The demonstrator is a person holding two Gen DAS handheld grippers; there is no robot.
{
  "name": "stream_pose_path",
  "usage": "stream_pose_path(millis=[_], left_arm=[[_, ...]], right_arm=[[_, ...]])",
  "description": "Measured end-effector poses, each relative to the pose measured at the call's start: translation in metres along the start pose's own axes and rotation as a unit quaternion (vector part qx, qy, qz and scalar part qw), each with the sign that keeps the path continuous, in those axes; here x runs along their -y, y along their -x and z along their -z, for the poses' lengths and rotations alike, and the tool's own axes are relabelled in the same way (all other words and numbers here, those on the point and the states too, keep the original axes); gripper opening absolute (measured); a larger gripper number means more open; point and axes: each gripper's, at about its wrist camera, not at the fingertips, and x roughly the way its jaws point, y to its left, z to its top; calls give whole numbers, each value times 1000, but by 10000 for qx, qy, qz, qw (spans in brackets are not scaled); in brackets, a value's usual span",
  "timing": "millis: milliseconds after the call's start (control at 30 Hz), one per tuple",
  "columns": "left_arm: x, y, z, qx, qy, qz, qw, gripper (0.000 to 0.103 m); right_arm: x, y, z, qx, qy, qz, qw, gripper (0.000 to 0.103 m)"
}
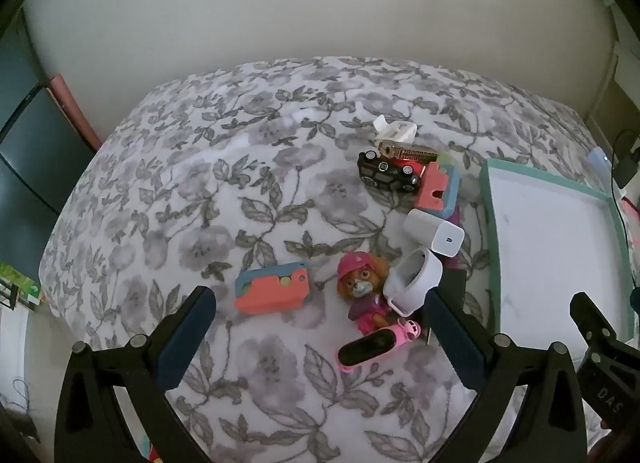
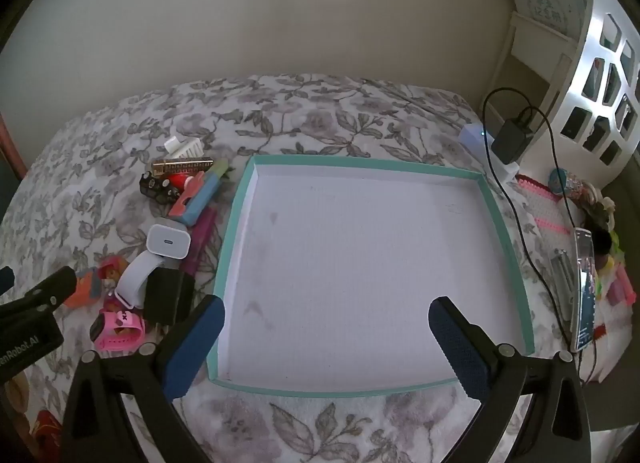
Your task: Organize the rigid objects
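Both tongs, left [image 1: 320, 303] & right [image 2: 326, 317], spread wide, empty. Small hard-plastic pup figurine in pink [image 1: 362, 287] lies on the floral bed [image 1: 200, 167] just beside the teal-rimmed white tray [image 2: 236, 223]; prob. light, stiff, bit slick, so pinch across the torso.

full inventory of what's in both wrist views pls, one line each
bedspread: 1, white with grey floral print, under everything
tray: 1, teal rim, white inside, nothing in it, right of the pile
toy car: 1, black and red, far end of pile
foam blocks: 2, coral and blue; one by the car, one apart on the left
white charger: 1, mid pile
pup figure: 1, pink outfit, near end
white band: 1, beside the figure
pink watch: 1, black face, nearest
black adapter: 1, by the tray's left wall
phone: 1, right of tray
left gripper: open, over the pile
right gripper: open, over the tray
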Motion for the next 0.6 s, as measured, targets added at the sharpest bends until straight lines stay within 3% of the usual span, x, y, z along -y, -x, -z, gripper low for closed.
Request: stream_pose_path(millis=[300,600], left_arm=[[-13,-3,1,8,65,16,10000,103],[-1,-1,1,-11,-10,-94,10000,103]], right_arm=[[-1,-1,0,-4,20,33,10000,103],[-1,-2,1,-20,10,39,10000,103]])
